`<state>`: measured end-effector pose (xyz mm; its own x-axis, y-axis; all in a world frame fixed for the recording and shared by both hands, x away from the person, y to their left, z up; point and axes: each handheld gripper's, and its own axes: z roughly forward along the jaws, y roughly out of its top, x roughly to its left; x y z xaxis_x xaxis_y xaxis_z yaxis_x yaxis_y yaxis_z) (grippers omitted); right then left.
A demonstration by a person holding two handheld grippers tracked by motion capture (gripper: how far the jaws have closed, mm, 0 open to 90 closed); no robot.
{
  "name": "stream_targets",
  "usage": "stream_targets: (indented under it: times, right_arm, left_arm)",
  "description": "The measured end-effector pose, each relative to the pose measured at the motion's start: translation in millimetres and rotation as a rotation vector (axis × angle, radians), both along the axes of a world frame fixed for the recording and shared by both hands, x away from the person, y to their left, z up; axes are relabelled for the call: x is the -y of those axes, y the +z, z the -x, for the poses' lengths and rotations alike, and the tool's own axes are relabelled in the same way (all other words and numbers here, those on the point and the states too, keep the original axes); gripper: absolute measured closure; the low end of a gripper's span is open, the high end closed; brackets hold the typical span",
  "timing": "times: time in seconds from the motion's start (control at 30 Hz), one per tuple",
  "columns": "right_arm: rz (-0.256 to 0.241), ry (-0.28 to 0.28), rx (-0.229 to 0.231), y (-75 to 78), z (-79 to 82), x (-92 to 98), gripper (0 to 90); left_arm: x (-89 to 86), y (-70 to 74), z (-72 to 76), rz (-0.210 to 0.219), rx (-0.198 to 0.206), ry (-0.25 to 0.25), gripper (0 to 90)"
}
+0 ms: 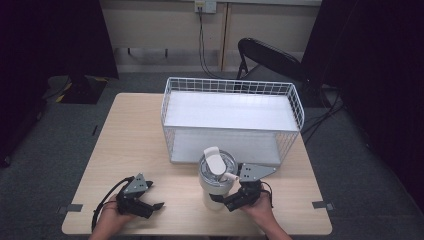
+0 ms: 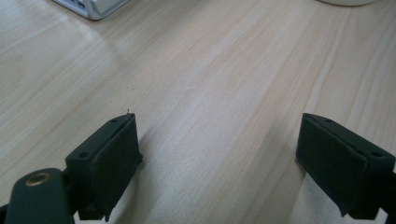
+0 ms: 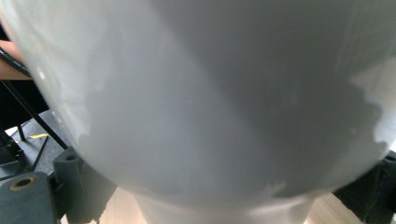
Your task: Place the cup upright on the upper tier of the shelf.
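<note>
A white tumbler point(image 1: 215, 182) with a lid and a flip spout stands upright on the wooden table point(image 1: 130, 145), just in front of the wire basket. My right gripper point(image 1: 220, 201) reaches in from the tumbler's right and is shut on its lower body. In the right gripper view the tumbler's wall point(image 3: 210, 102) sits between the two black jaws. My left gripper point(image 1: 156, 209) rests low over the table at the front left, open with nothing between its fingers point(image 2: 112, 154). The tumbler's base point(image 2: 348, 1) peeks in at the top edge of the left gripper view.
A white wire basket point(image 1: 232, 127) with a solid white shelf occupies the table's far middle and right; its corner point(image 2: 93, 7) appears in the left gripper view. A black chair point(image 1: 270, 57) stands behind the table. Bare wood lies on the left half.
</note>
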<state>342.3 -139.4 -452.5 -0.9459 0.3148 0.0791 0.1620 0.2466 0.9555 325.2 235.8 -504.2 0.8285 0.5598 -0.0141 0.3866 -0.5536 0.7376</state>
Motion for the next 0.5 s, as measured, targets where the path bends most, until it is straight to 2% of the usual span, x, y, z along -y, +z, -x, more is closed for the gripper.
stream_targets:
  times: [0.2, 0.3, 0.5]
  right_arm:
    - [-0.018, 0.002, 0.003, -2.0, 0.6, 2.6, 8.2]
    - [-0.013, -0.008, 0.032, -0.8, 2.9, 2.6, 9.0]
    - [-0.012, -0.009, 0.049, -0.6, 4.3, 3.5, 9.5]
  left_arm:
    - [0.0, 0.0, 0.0, 0.000, 0.000, 0.000, 12.8]
    - [0.0, 0.0, 0.0, 0.000, 0.000, 0.000, 12.8]
    - [0.0, 0.1, 0.0, -0.001, 0.000, 0.000, 12.8]
